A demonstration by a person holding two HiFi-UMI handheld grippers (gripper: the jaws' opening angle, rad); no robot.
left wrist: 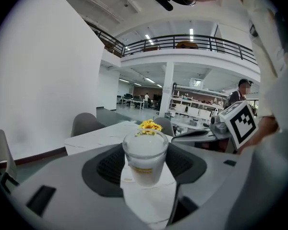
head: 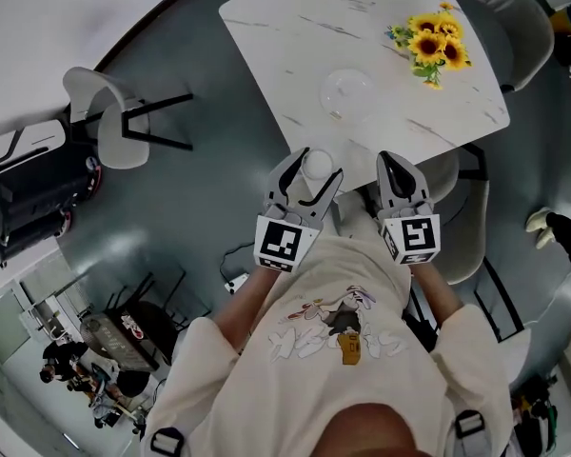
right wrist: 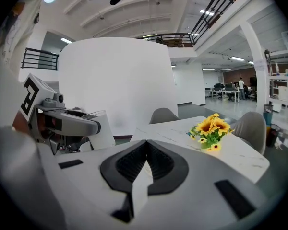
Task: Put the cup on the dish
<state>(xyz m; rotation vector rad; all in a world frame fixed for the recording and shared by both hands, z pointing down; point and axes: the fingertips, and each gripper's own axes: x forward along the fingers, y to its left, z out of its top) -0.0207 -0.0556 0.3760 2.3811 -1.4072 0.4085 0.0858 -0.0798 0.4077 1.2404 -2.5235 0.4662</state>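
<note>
Holding: left claw [head: 313, 171] grips the frosted, tapered translucent cup [left wrist: 145, 153] at the white marble counter's [head: 295, 27] 6 o'clock edge.
Right claw [right wrist: 145, 166]: closed, empty.
Dish: clear round glass dish [head: 347, 93], 1 o'clock of the cup.
Handling: probably light, thin-walled and slippery; grip mid-wall, gently.

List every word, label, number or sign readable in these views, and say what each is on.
Nothing can be quoted.
Frosted translucent cup: yellowish band, too blurred.
Cream T-shirt: lettering under the cartoon, too small.
Black-and-white marker cubes: patterns only, no words.
</note>
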